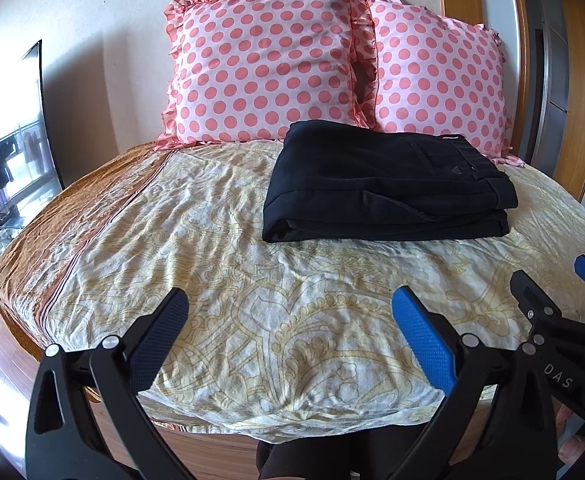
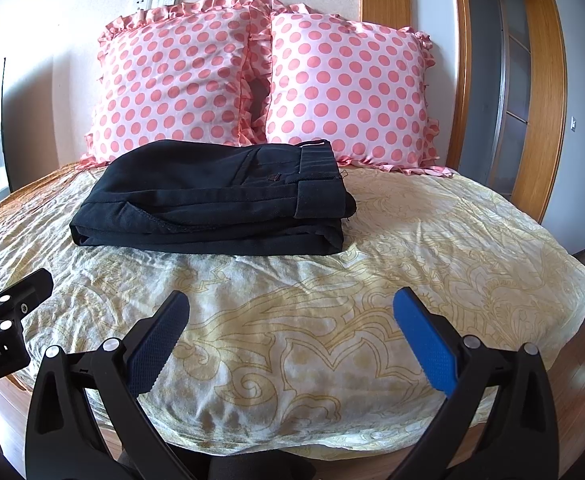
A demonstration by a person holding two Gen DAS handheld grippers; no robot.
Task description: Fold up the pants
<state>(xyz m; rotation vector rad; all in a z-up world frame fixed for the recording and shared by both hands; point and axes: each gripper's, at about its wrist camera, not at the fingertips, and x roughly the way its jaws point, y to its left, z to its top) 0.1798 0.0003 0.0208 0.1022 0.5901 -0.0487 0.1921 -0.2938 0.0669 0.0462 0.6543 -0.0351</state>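
The black pants (image 1: 388, 184), folded into a flat rectangular stack w/ the waistband and a small triangular pocket tab on top, lie on the far half of the bed, just in front of the pillows. In the left wrist view the stack sits right of centre; in the right wrist view (image 2: 212, 200) it sits left of centre. Its far edge is close against the two pink pillows w/ coral polka dots and ruffled trim (image 1: 268, 64), which lean upright on the cream wall.

The bed is covered by a wrinkled cream sheet w/ yellow scroll pattern (image 1: 228, 264); an orange-brown patterned border runs along its left side.

The left gripper (image 1: 290, 330), black frame w/ one dark blue pad and one bright blue pad, hangs over the near edge of the bed, jaws spread wide, nothing between them, well apart from the pants. The right gripper (image 2: 292, 330), same build, is likewise spread wide and empty, over the near part of the sheet. Each shows at the edge of the other's view, so they're side by side.
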